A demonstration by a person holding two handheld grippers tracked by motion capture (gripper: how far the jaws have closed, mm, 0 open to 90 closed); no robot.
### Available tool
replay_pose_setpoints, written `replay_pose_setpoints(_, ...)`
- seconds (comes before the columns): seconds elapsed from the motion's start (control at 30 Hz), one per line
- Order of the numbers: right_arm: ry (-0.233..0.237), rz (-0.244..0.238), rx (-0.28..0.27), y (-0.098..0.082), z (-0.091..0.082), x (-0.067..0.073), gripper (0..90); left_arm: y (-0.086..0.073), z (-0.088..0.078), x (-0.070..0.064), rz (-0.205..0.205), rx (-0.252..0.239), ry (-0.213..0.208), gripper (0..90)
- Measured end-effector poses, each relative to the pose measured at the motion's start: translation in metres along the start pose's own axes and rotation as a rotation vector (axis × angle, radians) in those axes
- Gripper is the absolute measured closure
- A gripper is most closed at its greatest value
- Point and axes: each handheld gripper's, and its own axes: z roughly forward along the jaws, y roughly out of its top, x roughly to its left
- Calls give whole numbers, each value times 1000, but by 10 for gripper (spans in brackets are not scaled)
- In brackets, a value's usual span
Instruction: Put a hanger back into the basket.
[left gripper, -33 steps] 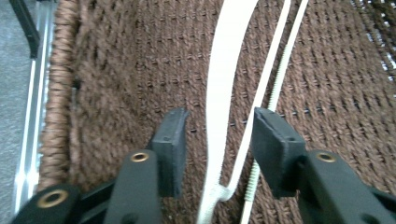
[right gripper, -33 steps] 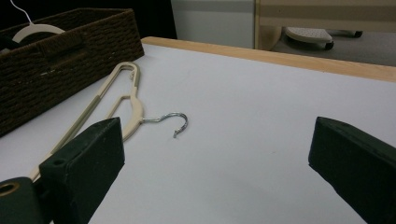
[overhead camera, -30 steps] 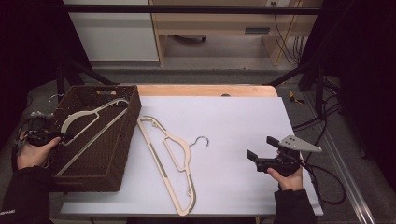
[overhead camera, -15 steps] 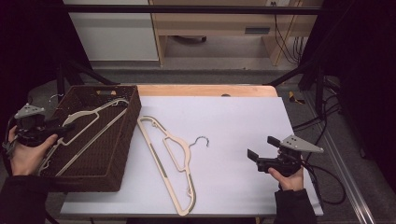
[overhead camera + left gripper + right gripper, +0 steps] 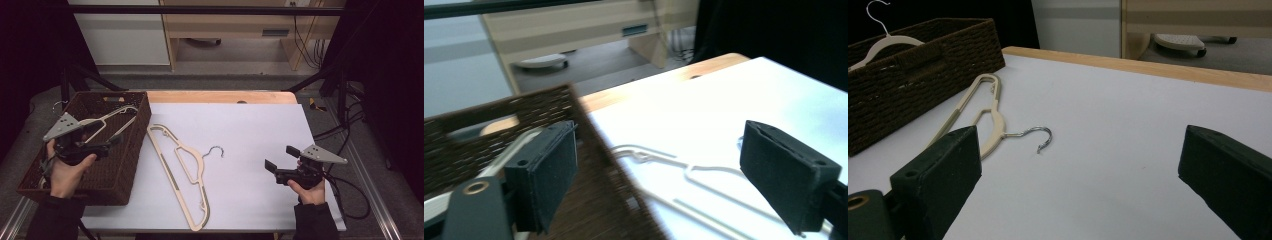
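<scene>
Two hangers are in play, one per zone. Largest first: my white-covered surface (image 5: pixel 260 135), then the brown wicker basket (image 5: pixel 131 150) at its 9 o'clock edge. One cream hanger (image 5: pixel 107 117) lies in the basket, hook end poking past the far rim; I judge it stowed. The second cream hanger (image 5: pixel 177 167) lies flat on the surface just beside the basket's right wall, one end toward 12 o'clock, the other toward 6, its metal hook (image 5: pixel 216 150) pointing to 3 o'clock. That lie leaves the hook free of the wicker, easy to approach from either side.

Left claw (image 5: pixel 112 141) hangs over the basket, aimed toward 3 o'clock at the loose hanger; jaws have just been opening, now wide, nothing between them.

Right claw (image 5: pixel 280 162) sits low near 4 o'clock, aimed toward 9 o'clock at the hook, jaws wide and empty. I read it as waiting while the left takes the next hanger.
</scene>
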Motion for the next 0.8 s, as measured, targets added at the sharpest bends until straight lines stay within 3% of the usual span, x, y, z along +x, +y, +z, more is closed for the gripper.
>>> replay_pose_setpoints(0.03, 0, 0, 0, 0, 0, 0, 39, 0, 0, 0, 0, 0, 0, 130)
replay_pose_setpoints(0.37, 2, -6, -3, 0, -2, 1, 35, 4, 34, -48, 32, -21, -127, 104)
replay_pose_setpoints(0.57, 10, -16, -3, 0, -2, 2, 35, 1, 60, -72, 72, 6, -174, 107)
replay_pose_setpoints(0.8, 21, -24, 0, 0, 1, 6, 35, -1, 89, -88, 74, 46, -216, 112)
